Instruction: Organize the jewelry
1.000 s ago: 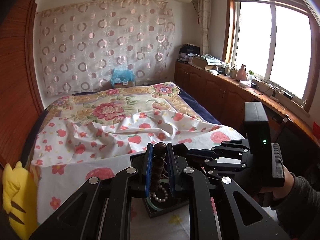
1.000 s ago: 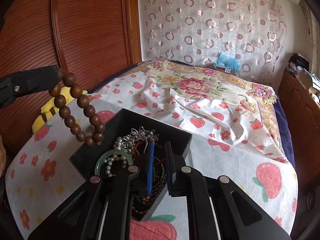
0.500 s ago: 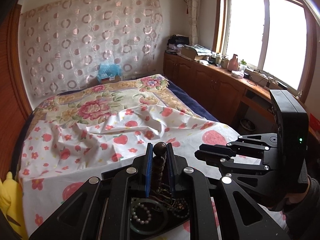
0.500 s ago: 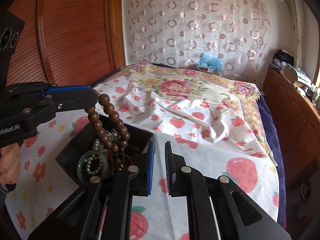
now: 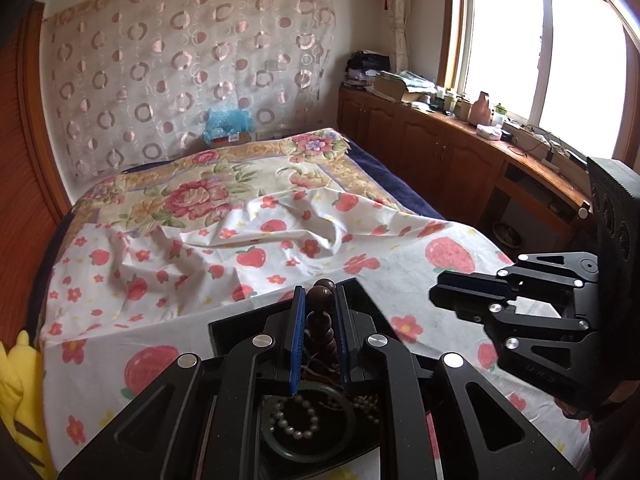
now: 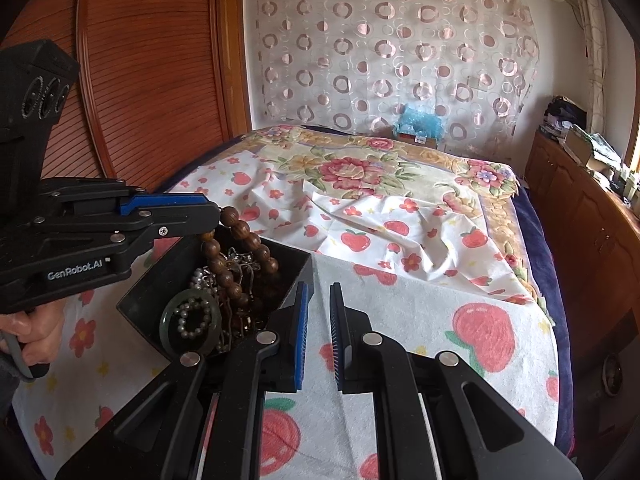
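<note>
Clamped in the left gripper (image 6: pixel 218 216) is a brown wooden bead bracelet (image 6: pixel 236 254), hung over a black open jewelry box (image 6: pixel 298 270) on the strawberry-print bedsheet (image 6: pixel 420 304). Just beside the box, the right gripper (image 6: pixel 319 334) is held nearly closed, empty.

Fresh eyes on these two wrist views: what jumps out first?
The left gripper, shut on a loop of brown wooden beads that dangles into an open black box near the foot of the bed. Inside the box, a green bangle rings a small pearl bracelet amid tangled chains. The right gripper holds nothing, jaws nearly closed over the strawberry-print sheet beside the box.
</note>
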Available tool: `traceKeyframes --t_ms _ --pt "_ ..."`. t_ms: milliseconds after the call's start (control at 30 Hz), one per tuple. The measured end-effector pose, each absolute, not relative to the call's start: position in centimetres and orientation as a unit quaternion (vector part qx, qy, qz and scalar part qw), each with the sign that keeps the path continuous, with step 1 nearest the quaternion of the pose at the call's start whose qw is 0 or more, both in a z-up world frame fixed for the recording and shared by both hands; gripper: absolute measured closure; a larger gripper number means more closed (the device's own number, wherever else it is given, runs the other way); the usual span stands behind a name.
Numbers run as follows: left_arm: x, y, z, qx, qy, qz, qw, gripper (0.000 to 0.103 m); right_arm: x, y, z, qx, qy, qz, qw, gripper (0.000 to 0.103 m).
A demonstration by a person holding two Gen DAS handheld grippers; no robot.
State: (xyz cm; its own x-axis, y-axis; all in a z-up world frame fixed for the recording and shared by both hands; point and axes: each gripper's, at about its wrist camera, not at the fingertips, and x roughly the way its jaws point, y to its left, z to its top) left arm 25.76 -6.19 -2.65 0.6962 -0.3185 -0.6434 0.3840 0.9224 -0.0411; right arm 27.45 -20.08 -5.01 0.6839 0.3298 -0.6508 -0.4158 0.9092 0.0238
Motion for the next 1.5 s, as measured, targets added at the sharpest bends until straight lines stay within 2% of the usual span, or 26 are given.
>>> traceKeyframes --t_ms 167,200,233,300,367,400,467,500,533,567,633,767,833,900,1233,1400,1500 --pt "25.5 -5.2 -3.5 0.053 0.352 -0.172 0.919 0.089 27.1 -19.7 -4.8 -0.063 0.34 0.206 0.915 0.091" --pt "25.3 -5.1 -3.6 0.054 0.352 -0.169 0.919 0.082 26.9 -19.6 -4.8 -0.062 0.339 0.207 0.916 0.091" --pt "24.9 -4.9 -3.6 0.055 0.351 -0.165 0.92 0.069 26.9 -19.6 -4.8 -0.062 0.339 0.207 0.916 0.091" --pt "24.1 -4.5 -3.5 0.054 0.344 -0.158 0.924 0.06 26.6 -19.5 -4.7 -0.06 0.337 0.208 0.916 0.091" --pt "23.1 -4.0 -3.4 0.05 0.343 -0.15 0.926 0.049 25.9 -19.5 -4.5 -0.058 0.334 0.208 0.917 0.091" --pt "22.7 -3.8 -3.4 0.048 0.342 -0.145 0.927 0.039 25.5 -19.3 -4.4 -0.058 0.331 0.207 0.919 0.091" --pt "21.4 -3.2 -3.2 0.045 0.336 -0.134 0.931 0.031 24.3 -19.2 -4.2 -0.056 0.327 0.206 0.921 0.091" --pt "20.9 -3.0 -3.2 0.044 0.335 -0.129 0.932 0.024 23.7 -19.1 -4.0 -0.054 0.324 0.205 0.922 0.091" --pt "20.3 -2.7 -3.1 0.042 0.333 -0.123 0.934 0.019 23.1 -19.0 -3.9 -0.052 0.321 0.203 0.924 0.088" --pt "19.6 -2.5 -2.9 0.039 0.33 -0.119 0.936 0.018 22.6 -19.0 -3.8 -0.051 0.318 0.203 0.925 0.085" --pt "18.3 -2.2 -2.7 0.038 0.328 -0.112 0.937 0.013 21.4 -19.1 -3.6 -0.047 0.312 0.203 0.927 0.073" --pt "16.0 -2.0 -2.1 0.045 0.32 -0.096 0.941 0.008 19.3 -18.8 -3.0 -0.042 0.3 0.199 0.932 0.069" --pt "14.7 -1.9 -1.8 0.047 0.318 -0.091 0.943 0.008 18.4 -18.9 -2.7 -0.038 0.294 0.197 0.934 0.061" --pt "13.7 -1.9 -1.7 0.048 0.317 -0.088 0.943 0.008 17.7 -19.0 -2.4 -0.035 0.289 0.194 0.937 0.059" --pt "8.7 -1.7 -0.3 0.035 0.289 -0.071 0.954 0.008 13.2 -20.2 -0.5 -0.015 0.242 0.155 0.958 0.016" --pt "6.5 -1.5 0.1 0.028 0.273 -0.057 0.96 0.008 11.1 -20.7 0.1 -0.005 0.22 0.138 0.966 0.004" --pt "5.5 -1.3 0.2 0.03 0.266 -0.046 0.962 0.008 9.9 -20.7 0.0 -0.004 0.212 0.127 0.969 0.003"
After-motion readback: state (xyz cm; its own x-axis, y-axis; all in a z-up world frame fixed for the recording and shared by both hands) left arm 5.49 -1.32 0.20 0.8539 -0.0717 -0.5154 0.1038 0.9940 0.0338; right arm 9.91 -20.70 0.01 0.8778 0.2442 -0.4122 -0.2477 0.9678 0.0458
